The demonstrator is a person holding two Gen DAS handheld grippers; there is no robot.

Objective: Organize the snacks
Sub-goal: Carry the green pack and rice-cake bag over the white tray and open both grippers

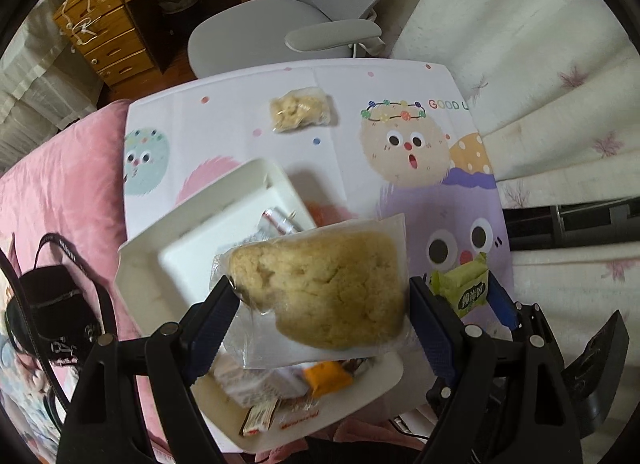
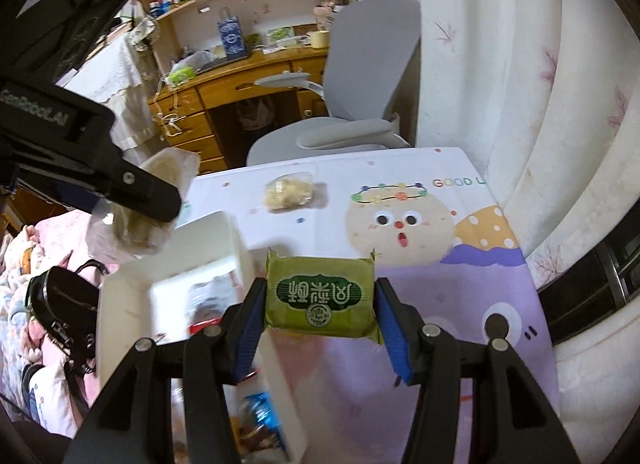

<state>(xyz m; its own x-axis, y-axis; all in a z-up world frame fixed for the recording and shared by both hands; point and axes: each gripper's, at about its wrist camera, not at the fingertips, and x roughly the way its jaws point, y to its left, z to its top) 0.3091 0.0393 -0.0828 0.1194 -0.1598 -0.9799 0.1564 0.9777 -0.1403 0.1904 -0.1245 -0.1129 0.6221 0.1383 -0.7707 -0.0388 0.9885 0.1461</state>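
My left gripper (image 1: 320,296) is shut on a large tan cake in a clear wrapper (image 1: 320,284), lifted above the white box (image 1: 140,284). The box holds several small snack packets, among them an orange one (image 1: 328,378). My right gripper (image 2: 320,304) is shut on a green wrapped snack (image 2: 320,298), held above the table beside the white box (image 2: 120,304). The green snack (image 1: 468,284) also shows in the left wrist view, and the wrapped cake (image 2: 132,223) in the right wrist view. Another clear-wrapped tan snack (image 1: 300,109) (image 2: 290,189) lies alone on the cartoon-printed table (image 1: 360,111).
A grey office chair (image 1: 320,23) stands beyond the far table edge, with a wooden desk (image 2: 240,75) and shelves behind it. White curtains (image 2: 520,103) hang along the right. A pink bedcover (image 1: 60,191) and a black bag (image 1: 60,304) lie to the left.
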